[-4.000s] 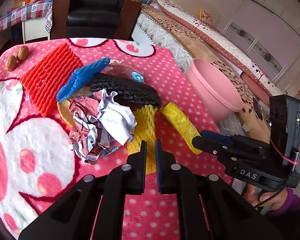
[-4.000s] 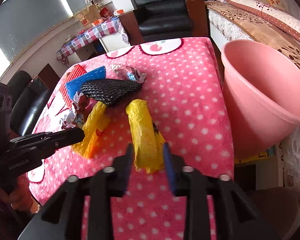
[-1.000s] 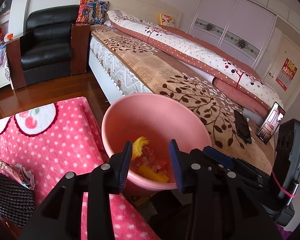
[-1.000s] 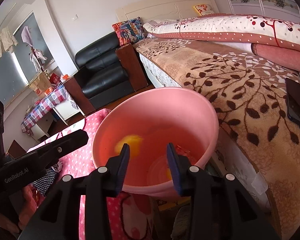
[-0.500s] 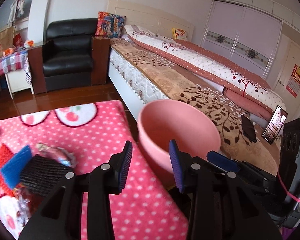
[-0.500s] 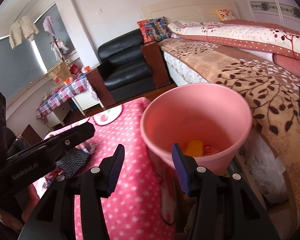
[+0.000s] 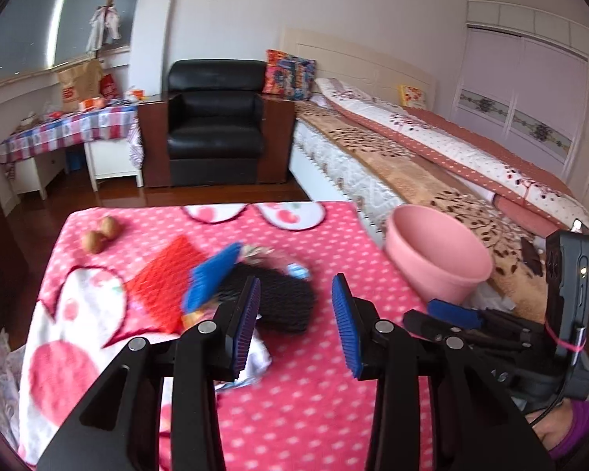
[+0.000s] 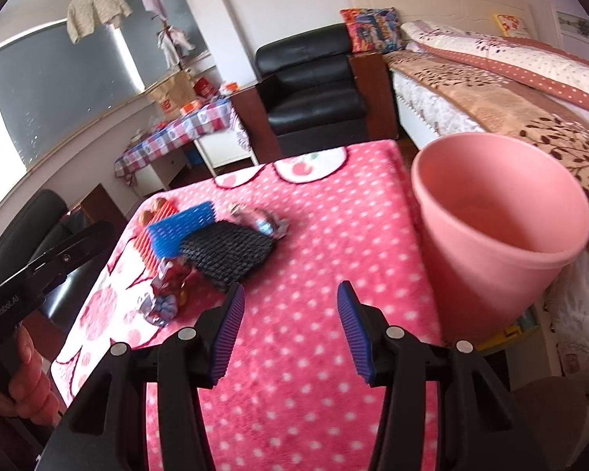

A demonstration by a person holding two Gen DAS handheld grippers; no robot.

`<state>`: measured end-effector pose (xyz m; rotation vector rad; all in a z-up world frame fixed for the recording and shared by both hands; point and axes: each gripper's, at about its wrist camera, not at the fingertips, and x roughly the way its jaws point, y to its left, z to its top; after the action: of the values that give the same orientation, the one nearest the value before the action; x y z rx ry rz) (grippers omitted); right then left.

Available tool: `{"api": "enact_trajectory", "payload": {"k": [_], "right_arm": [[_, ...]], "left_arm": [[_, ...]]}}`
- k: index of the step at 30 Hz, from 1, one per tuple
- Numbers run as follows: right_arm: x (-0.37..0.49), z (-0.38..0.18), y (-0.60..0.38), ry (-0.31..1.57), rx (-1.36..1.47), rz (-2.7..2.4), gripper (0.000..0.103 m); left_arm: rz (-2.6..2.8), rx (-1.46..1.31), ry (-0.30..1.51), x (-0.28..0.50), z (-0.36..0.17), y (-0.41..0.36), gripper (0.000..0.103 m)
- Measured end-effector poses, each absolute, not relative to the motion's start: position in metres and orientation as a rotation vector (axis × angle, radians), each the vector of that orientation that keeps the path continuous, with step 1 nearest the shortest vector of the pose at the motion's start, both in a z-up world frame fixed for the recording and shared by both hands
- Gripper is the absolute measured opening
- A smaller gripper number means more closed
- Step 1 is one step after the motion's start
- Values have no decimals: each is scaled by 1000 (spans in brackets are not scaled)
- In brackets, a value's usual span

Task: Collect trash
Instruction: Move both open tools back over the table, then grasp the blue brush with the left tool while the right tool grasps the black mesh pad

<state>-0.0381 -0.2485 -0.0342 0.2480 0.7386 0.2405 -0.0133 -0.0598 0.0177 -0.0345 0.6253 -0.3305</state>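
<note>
While both the left gripper (image 7: 296,306) and right gripper (image 8: 290,322) hang with jaws spread and empty, the trash (image 7: 231,286) lies heaped ahead of them, the bin (image 8: 498,235) to their right. Overlapping mesh pieces may drag neighbours along. Fleecy pink worktop (image 8: 326,235), bed (image 7: 432,157) beyond.

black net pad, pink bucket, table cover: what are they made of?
Black net pad: looks like foam mesh, matte, with an open diamond weave.
Pink bucket: likely moulded plastic, smooth with a slight sheen and a rolled rim.
Table cover: appears to be plush fleece with a fuzzy nap and a printed dot pattern.
</note>
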Motion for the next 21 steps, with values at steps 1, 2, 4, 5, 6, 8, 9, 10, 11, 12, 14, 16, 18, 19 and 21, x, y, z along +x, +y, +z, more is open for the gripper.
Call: {"api": "enact_trajectory", "payload": {"k": [1,2,4,5,6,8,9,10,11,12,14,16,18,19,21], "right_arm": [[-36,-37,-245,747,240,254,49],[-35,-38,-241,753,230,264,49],[-34,-42,-230,772,207,285,49],[-34,-43,-225,778,198,298,49],[-33,-43,-221,780,191,306,49],[-31,-43,-214,784,174,320,49],[-30,-44,-210,789,168,327,49],[-30,-44,-209,792,165,332,49],[-28,-46,-206,798,163,336,49],[-26,-47,-204,806,160,340,49],[-23,-50,-201,820,153,344,49],[-21,-51,-197,828,149,345,49],[-21,-51,-197,829,144,346,49],[-21,-51,-196,829,142,346,49],[-21,-52,-197,830,140,345,49]], "left_arm": [[-311,-40,632,-14,15,-51,38],[-292,-47,641,-15,12,-42,38],[-258,-55,663,-15,5,-28,38],[-237,-62,671,-14,2,-20,38],[-224,-75,677,-13,-1,-13,38],[-208,-98,679,-10,-4,-3,38],[-206,-104,677,-10,-5,1,38],[-209,-110,673,-8,-5,4,38],[-214,-116,672,-6,-5,6,38],[-222,-122,674,-3,-6,5,38],[-245,-118,670,3,-6,1,38],[-249,-92,670,11,-7,-6,37],[-264,-80,669,22,-8,-13,37],[-266,-73,667,28,-8,-17,37],[-267,-52,666,37,-10,-23,37]]}}
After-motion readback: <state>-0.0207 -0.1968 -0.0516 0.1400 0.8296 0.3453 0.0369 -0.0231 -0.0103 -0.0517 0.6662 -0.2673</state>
